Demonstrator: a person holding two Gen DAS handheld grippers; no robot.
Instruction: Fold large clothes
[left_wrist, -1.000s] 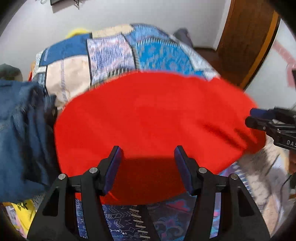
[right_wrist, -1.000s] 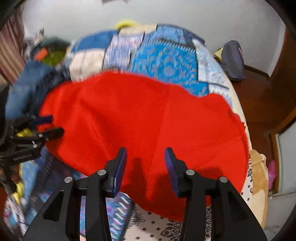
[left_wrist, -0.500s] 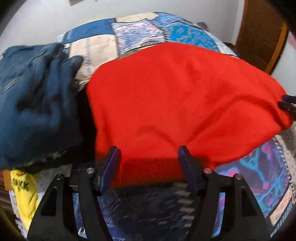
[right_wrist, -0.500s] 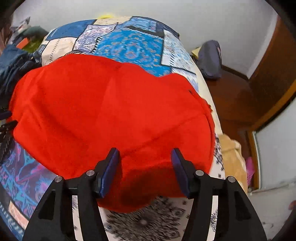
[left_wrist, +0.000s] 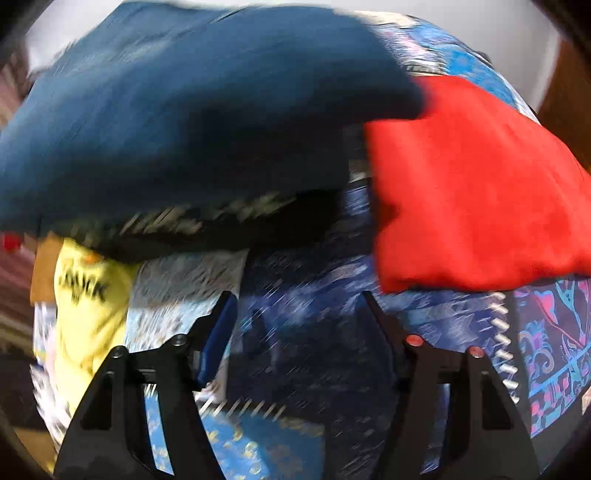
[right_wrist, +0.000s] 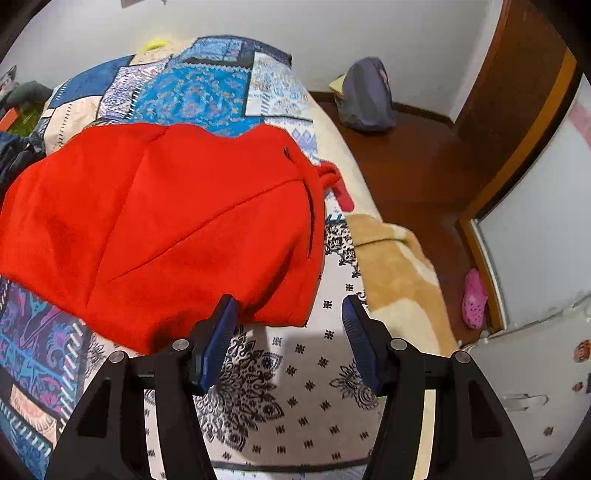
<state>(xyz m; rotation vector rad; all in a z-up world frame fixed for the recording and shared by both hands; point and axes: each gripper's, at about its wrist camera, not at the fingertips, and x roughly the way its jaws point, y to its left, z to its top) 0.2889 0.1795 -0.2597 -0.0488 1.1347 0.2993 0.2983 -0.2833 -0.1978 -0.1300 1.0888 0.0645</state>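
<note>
While the red garment (right_wrist: 166, 229) lies folded on the patchwork bed cover (right_wrist: 192, 88), it looks soft, thick and limp, best pinched at a corner or folded edge, and both the left gripper (left_wrist: 295, 325) and right gripper (right_wrist: 288, 325) hold their jaws apart, empty.

We see a patchwork bedspread (right_wrist: 192, 88) covering the bed. A grey bag (right_wrist: 365, 96) sits on the brown floor (right_wrist: 413, 162), and a pink clog (right_wrist: 474, 298) lies near the wall.
</note>
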